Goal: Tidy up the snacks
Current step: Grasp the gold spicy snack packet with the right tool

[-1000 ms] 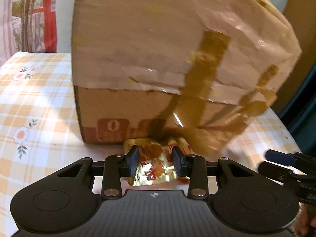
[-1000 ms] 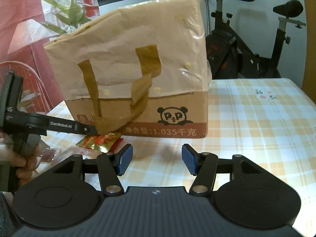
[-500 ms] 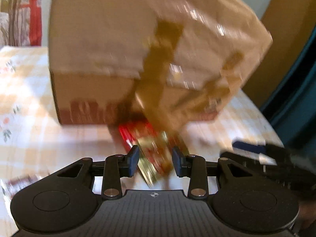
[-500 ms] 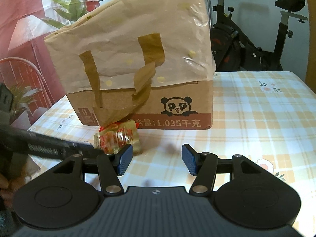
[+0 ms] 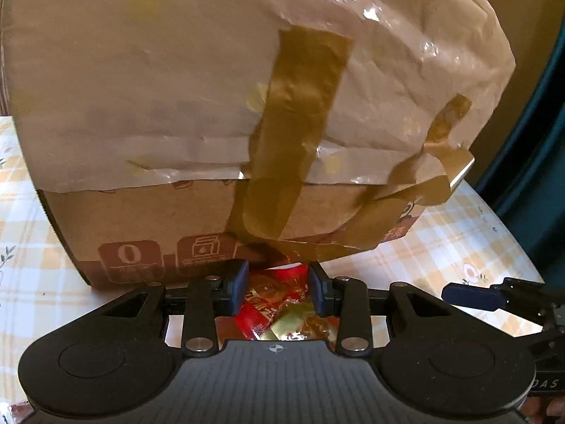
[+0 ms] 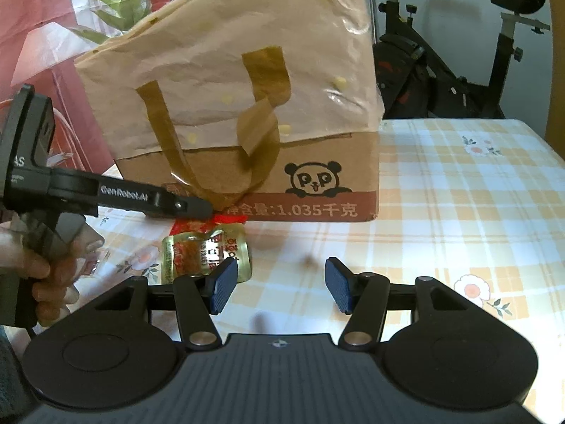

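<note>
- Sitting btwn the left tongs (image 5: 278,291), red-gold snack packet (image 5: 282,304) looks pinched, low by the box (image 5: 141,212) on worktop (image 6: 459,212).
- Right tongs (image 6: 277,289) apart, empty; packet lies to their left, so left hand's nearer.

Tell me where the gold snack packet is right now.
The gold snack packet lies on the checked tablecloth before the cardboard box, beside a red packet, under the left tool.
</note>
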Motion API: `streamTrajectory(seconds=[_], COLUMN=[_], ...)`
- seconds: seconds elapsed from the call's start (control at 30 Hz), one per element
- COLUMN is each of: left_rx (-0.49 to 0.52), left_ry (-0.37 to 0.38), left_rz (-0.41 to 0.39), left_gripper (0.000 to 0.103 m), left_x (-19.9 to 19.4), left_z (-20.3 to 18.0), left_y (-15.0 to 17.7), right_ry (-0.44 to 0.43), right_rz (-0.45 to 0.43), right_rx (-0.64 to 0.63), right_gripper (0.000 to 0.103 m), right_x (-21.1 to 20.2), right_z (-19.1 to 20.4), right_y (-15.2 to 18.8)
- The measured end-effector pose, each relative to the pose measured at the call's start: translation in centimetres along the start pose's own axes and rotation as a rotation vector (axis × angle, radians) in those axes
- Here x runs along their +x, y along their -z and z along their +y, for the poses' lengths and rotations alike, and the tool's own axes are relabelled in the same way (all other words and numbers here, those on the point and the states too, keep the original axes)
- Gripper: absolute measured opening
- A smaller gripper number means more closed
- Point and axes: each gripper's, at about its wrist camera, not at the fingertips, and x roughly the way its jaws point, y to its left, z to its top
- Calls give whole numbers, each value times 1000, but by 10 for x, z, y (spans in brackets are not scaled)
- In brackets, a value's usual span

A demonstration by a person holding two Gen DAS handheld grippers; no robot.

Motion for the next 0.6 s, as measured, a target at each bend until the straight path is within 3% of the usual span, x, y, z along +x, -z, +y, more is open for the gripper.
streamTrajectory(seconds=[0.47,0.6], left_rx=[-86,-113], left_ry=[116,111], left_rz=[53,55], left_gripper=[38,38], left_x=[-31,-39], left_z=[-28,-28], left_y=[38,47], right_ry=[-18,-18], right_rz=[53,63], right_rx=[-12,-40], right_gripper=[59,59], right_x=[9,13], right_z=[4,9], right_y=[4,1])
